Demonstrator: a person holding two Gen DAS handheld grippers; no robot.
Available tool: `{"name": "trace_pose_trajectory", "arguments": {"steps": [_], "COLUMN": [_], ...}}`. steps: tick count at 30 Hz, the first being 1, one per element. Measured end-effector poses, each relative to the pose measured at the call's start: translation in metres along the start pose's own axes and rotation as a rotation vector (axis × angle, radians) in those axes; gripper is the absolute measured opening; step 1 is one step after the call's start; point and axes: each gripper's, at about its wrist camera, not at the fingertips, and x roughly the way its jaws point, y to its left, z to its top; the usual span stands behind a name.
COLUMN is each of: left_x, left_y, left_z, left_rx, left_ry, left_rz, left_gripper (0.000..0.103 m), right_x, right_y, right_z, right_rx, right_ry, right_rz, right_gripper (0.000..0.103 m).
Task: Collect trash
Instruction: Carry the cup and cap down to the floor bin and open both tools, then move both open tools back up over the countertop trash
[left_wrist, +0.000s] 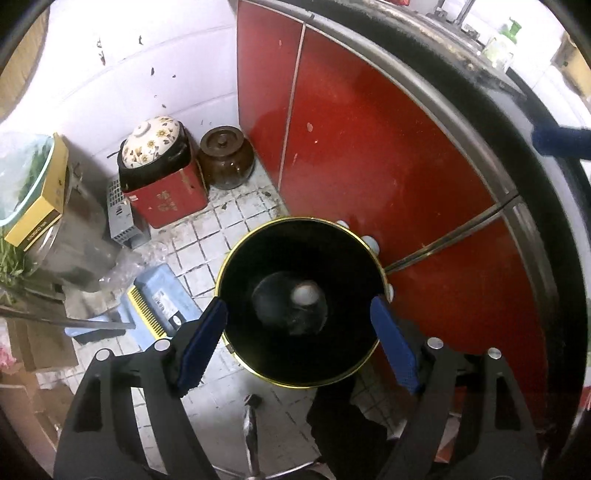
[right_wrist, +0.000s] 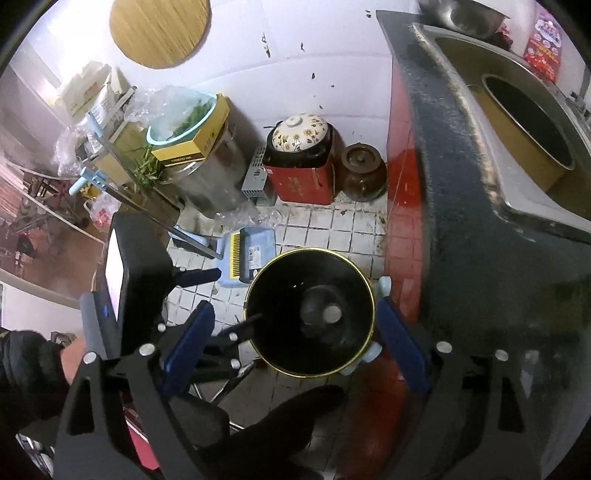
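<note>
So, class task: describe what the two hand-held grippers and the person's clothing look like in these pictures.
The left hand-held gripper and the right hand-held gripper look alike: black angular linkage frames with silver round rivets and two flat fingers faced with blue ribbed pads. The right wrist view also shows a dark sleeve at the left edge.

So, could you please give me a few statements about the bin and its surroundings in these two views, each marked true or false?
1. The black bin with the gold rim stands on the tiled floor beside the red cabinet. True.
2. The bin is filled to its rim. False: it is nearly empty, with one pale round item at the bottom.
3. The left gripper is open above the bin. True.
4. The right gripper is clamped on a bottle. False: it is open and holds nothing.
5. The brown jar has no lid. False: a lid sits on it.
</note>
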Motion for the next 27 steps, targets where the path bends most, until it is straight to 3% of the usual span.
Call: {"name": "trace_pose_trajectory", "arguments": {"steps": [7,12,16,19,22,27], "left_x": [-0.037,-0.091,-0.135,-0.164,-0.189,-0.227], "left_y": [-0.044,-0.122,-0.209,-0.282,-0.36,-0.482], "left_z": [0.017,0.044,0.054,0.044,0.019,-0.06], "left_rx": [0.137,0.333,0.518,0.645,0.757,1.005], "left_ry": [-0.03,-0.115,-0.208,-0.267,-0.284,-0.276], "left_rz": [0.011,-0.044,-0.142,-0.228,-0.342,-0.527], "left_gripper": [0.078,0.084,0.086,0.088,0.088,0.089], "right_x": [-0.079,-0.178,-0.254,-0.311,-0.351,-0.392], "right_y": [-0.03,-0.065,-0.087,-0.094,-0.092,-0.083], "right_z": [-0.038,-0.105,-0.181,-0.257,-0.329,-0.46], "right_rx": [0.109,0.302,0.491,0.669,0.801,1.029], "right_ry": [-0.088,-0.189,-0.269,-0.338,-0.381,-0.432], "right_rz": [-0.049,-0.165,-0.307,-0.418,-0.514,-0.64], "right_gripper": [0.087,0.091,0.092,0.092,0.092,0.092]}}
